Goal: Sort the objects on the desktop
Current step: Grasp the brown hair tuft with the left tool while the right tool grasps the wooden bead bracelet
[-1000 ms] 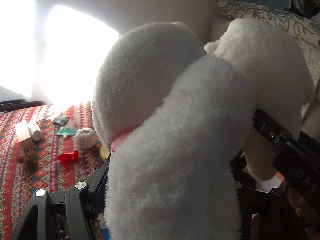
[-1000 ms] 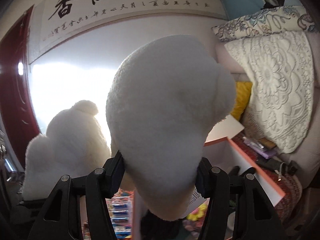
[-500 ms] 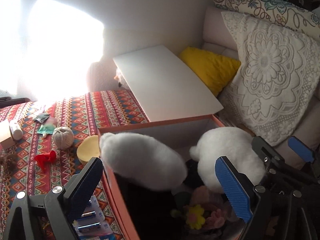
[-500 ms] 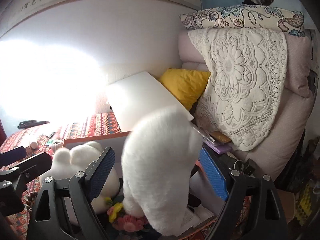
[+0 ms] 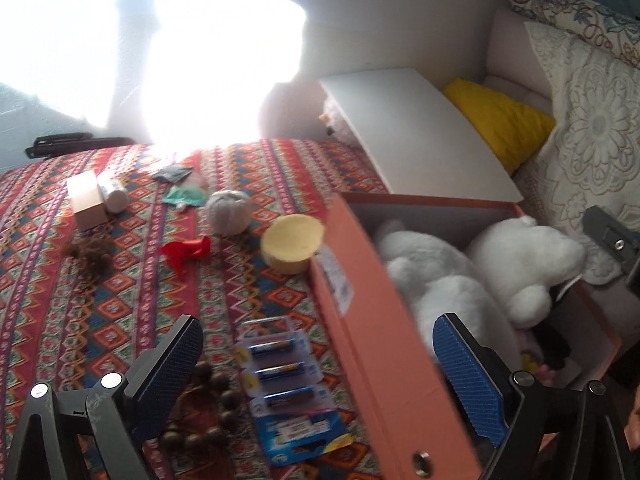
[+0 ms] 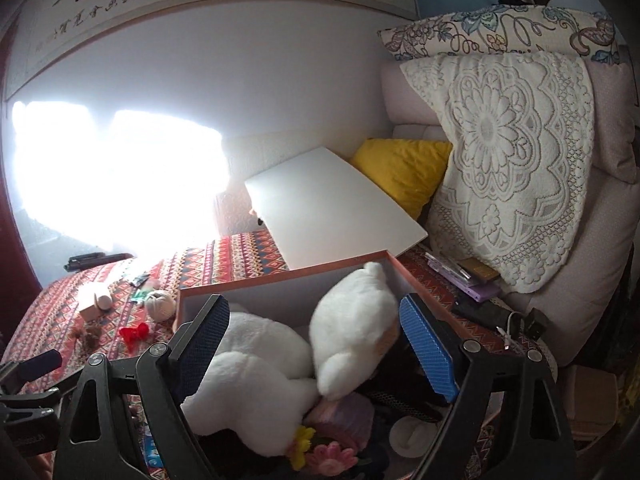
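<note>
A white plush toy point(image 5: 432, 272) lies inside the open orange box point(image 5: 372, 340), on top of flowers and dark items. My left gripper point(image 5: 320, 372) is open and holds nothing; it hangs over the box's left wall and a pack of batteries point(image 5: 280, 372) on the patterned cloth. In the right wrist view my right gripper point(image 6: 316, 344) is open above the box point(image 6: 280, 276), the plush toy point(image 6: 352, 320) lying below and between its blue pads without touching them. Loose on the cloth are a yellow cup point(image 5: 292, 242), a twine ball point(image 5: 230, 212), a red scrap point(image 5: 188, 250) and brown beads point(image 5: 208, 400).
The box's white lid point(image 5: 416, 132) leans behind it against a yellow cushion point(image 5: 500, 120). A lace-covered cushion point(image 6: 508, 160) fills the right. A small cardboard box point(image 5: 86, 200), a white tube point(image 5: 114, 196) and a green packet point(image 5: 186, 196) lie at the far left.
Both grippers opened and let go of the white plush toy, which dropped into the orange box. The left gripper then swung left and down over the cloth.
</note>
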`<move>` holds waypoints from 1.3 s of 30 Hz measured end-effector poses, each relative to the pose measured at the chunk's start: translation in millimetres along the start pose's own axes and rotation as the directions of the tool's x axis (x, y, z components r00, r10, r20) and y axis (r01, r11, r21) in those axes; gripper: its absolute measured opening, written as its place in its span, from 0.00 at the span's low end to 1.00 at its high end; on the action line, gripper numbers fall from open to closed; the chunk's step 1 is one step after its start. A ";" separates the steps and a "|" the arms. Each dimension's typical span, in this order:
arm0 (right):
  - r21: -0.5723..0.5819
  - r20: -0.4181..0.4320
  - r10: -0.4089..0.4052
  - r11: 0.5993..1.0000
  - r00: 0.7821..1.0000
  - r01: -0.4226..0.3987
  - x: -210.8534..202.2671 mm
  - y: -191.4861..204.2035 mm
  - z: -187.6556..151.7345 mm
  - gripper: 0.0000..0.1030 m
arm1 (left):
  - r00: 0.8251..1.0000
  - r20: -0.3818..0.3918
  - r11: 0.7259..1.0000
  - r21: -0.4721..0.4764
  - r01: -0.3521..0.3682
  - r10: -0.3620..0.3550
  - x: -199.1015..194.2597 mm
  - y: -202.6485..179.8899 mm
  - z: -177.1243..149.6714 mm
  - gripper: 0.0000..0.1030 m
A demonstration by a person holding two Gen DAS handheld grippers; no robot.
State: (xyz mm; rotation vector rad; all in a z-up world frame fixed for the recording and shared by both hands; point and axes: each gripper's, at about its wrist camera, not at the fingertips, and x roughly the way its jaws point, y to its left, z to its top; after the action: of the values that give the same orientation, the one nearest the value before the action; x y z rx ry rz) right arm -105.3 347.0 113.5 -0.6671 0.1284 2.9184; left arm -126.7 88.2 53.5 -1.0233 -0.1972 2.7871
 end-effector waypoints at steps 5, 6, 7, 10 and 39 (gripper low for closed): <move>-0.079 -0.002 0.085 0.993 0.996 -0.085 -3.2 55.9 -8.1 0.87 | 0.987 -0.077 0.989 -0.029 -0.147 0.144 7.6 80.9 -25.9 0.95; -0.093 -0.009 0.110 0.990 0.994 -0.110 -3.2 67.9 -10.5 0.87 | 0.981 -0.092 0.984 -0.031 -0.177 0.174 8.0 97.5 -30.7 0.95; -0.103 -0.023 0.140 0.985 0.990 -0.142 -2.6 80.2 -13.6 0.87 | 0.974 -0.106 0.978 -0.033 -0.207 0.202 8.5 114.1 -35.5 0.95; -0.099 -0.116 0.284 0.950 0.952 -0.296 3.7 118.1 -26.2 0.87 | 0.957 -0.130 0.963 -0.040 -0.266 0.259 6.7 155.2 -43.9 0.95; -0.317 -0.691 0.302 0.691 0.657 -0.650 112.4 309.8 -208.9 0.37 | 0.942 -0.256 0.948 -0.174 -0.265 0.216 225.6 261.1 32.0 0.86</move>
State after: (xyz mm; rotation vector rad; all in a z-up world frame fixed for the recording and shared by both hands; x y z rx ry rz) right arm -166.2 31.3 -107.5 -1.9388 -0.5904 3.1064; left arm -345.7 -124.0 -111.2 -1.5115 -0.3584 2.8706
